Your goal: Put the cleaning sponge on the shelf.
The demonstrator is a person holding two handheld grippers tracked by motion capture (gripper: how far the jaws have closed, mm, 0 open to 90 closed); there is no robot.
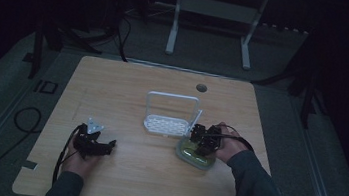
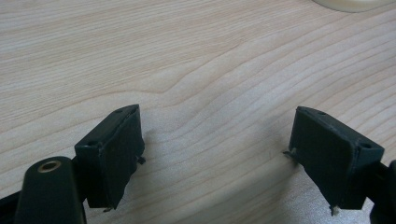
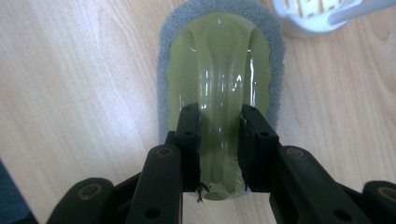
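Observation:
A scrubbing pad (image 1: 194, 157) with a grey sponge base and a clear yellow-green plastic top lies on the wooden table (image 1: 129, 82), to the right of centre. In the right gripper view the pad (image 3: 219, 56) lies lengthwise ahead, with a raised ridge down its middle. My right gripper (image 3: 219, 144) is shut on that ridge near the pad's near end, one jaw pressed against each side. From above, the right gripper (image 1: 202, 141) sits on top of the pad. My left gripper (image 1: 105, 146) rests low at the table's front left. Its jaws (image 2: 219, 154) stand wide open over bare wood.
A white plastic rack (image 1: 170, 113) with a tall looped handle stands at the table's middle, just left of the pad; its corner (image 3: 322, 14) lies beyond the pad. A round grommet hole (image 1: 201, 87) sits near the far edge. A pale rim (image 2: 355, 3) lies ahead of the left gripper.

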